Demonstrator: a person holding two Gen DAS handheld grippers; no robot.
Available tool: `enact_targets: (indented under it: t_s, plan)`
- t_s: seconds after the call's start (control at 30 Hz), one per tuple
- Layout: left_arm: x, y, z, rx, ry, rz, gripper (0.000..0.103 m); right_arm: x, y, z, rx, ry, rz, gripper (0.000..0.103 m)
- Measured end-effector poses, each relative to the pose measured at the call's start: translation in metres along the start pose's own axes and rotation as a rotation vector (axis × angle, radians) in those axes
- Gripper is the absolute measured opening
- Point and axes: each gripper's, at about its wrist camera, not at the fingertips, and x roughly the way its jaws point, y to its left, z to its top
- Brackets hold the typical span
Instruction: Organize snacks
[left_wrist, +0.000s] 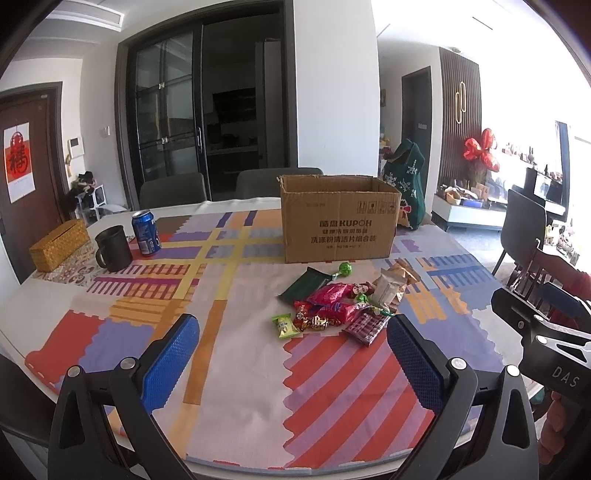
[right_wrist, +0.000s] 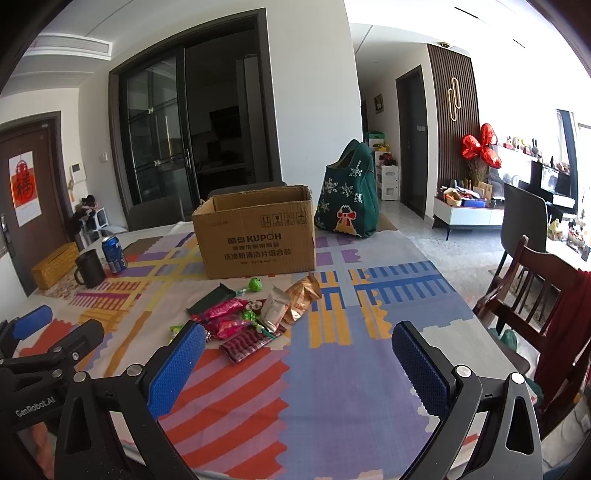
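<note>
Both claws hang low over the near edge of the table, side by side and empty; the left gripper (left_wrist: 291, 350) has its blue pads spread wide with nothing between them, and the right gripper (right_wrist: 299, 362) is just as wide and bare. The snack pile (left_wrist: 343, 302) lies ahead of the left claw and a little to its right, ahead and to the left of the right one, so the two flank it, likely so either can reach in. Beyond the pile stands the open cardboard box (left_wrist: 338, 221), flaps up, presumably where the packets go. The green lollipop (left_wrist: 345, 268) rests just short of the box. Well off to the left sit a black mug (left_wrist: 112, 248) and a blue can (left_wrist: 146, 232), clear of the work
</note>
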Motion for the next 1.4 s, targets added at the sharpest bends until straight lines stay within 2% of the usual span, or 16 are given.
enact_targets:
  t_s: [1.4]
  plan:
    - [0.0023,-0.0004,-0.0022,0.007,0.007,0.002,0.103,-0.0033,0.0060,0.0035,-0.012,0.009,0.010,0.102]
